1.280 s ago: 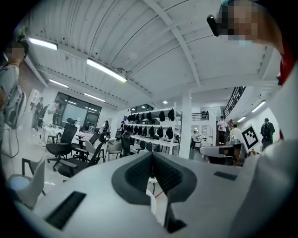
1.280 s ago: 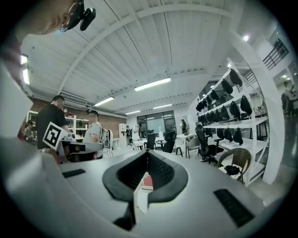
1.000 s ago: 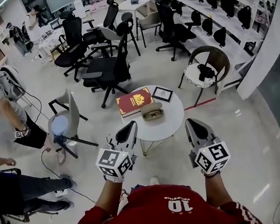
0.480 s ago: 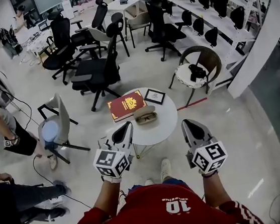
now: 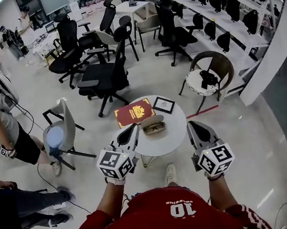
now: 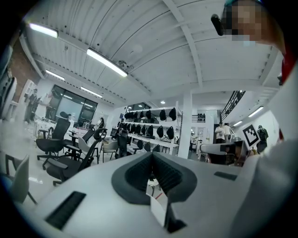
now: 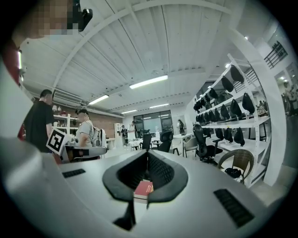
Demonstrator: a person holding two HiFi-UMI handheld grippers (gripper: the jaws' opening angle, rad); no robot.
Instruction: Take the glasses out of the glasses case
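While the glasses case (image 5: pixel 154 125) is lying mid-table (image 5: pixel 176 133) just beside the red book (image 5: pixel 134 112), I am closing in. The left gripper (image 5: pixel 130 132) is now reaching the table's edge and the right gripper (image 5: pixel 193 127) is hanging just off it. Both pairs of jaws are resting together, holding nothing, so the case is going untouched.

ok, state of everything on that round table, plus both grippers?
Left gripper: shut, empty.
Right gripper: shut, empty.
Tan oval glasses case: on the round white table, untouched, appears open; contents too small to tell.
Red hardcover book: closed, lying flat.
Black picture frame: lying flat.
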